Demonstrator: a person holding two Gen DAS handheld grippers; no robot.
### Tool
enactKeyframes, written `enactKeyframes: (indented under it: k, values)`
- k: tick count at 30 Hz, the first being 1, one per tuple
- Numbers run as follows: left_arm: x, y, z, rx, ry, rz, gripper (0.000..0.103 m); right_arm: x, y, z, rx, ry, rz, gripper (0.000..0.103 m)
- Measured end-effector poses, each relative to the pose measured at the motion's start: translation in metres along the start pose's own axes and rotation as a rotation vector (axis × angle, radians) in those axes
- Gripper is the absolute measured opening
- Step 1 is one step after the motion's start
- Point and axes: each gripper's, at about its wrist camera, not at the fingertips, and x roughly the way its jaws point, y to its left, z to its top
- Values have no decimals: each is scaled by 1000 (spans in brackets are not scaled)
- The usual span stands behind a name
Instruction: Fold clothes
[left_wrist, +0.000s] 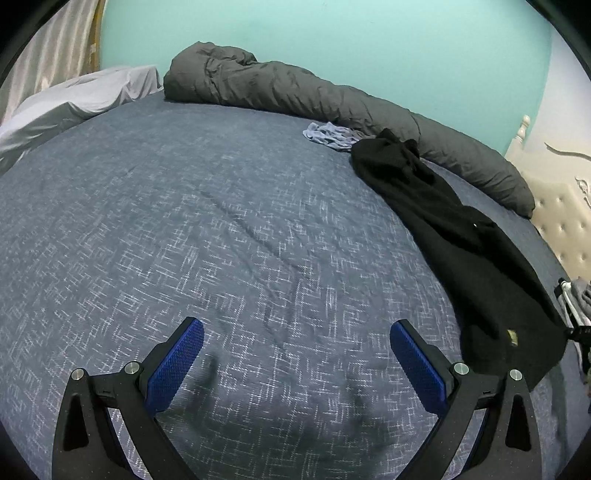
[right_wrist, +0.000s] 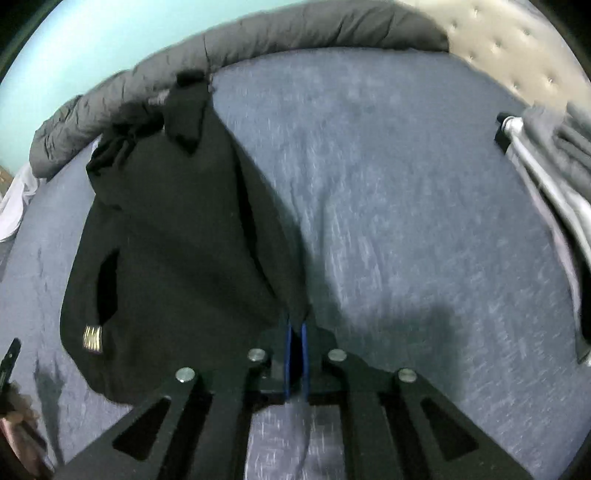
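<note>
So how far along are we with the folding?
Nothing looks folded yet. In hand: the right claw is shut on a corner of the black garment, which lies spread and rumpled on the bed. The left claw hangs open and empty. Left: folding it, then the crumpled light-blue garment.

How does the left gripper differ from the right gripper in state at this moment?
The left gripper has its jaws wide apart, with nothing between them; the right gripper is closed on an edge of the black garment. The left one is over bare bedspread; the right one is at the garment. Both have blue pads.
</note>
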Motion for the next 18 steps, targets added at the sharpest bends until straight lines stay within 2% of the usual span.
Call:
enactKeyframes:
  k: [1,2,3,5,7,9,11,14,18]
  values:
    - [1,0,0,0,0,0,103,-6,6,3,-29,-25,-19,11]
    - [2,-1,1,1,1,-1,103,-13,12,6,-52,-55,-35,19]
    - [3,-2,1,2,2,-1,103,-21,21,10,-73,-99,-41,37]
    - [4,-4,0,6,5,-2,103,-30,38,19,-105,-152,-8,51]
    - [5,-7,-1,13,9,-5,103,-28,63,32,-151,-159,49,52]
    - [6,-10,-1,23,8,-5,103,-20,90,42,-202,-147,82,62]
    - [7,-12,-2,27,11,-6,103,-5,119,50,-259,-122,118,65]
    - [10,-16,-5,34,25,-16,103,23,153,61,-301,-96,135,70]
    - [13,-21,-7,46,42,-34,103,46,185,79,-336,-83,126,71]
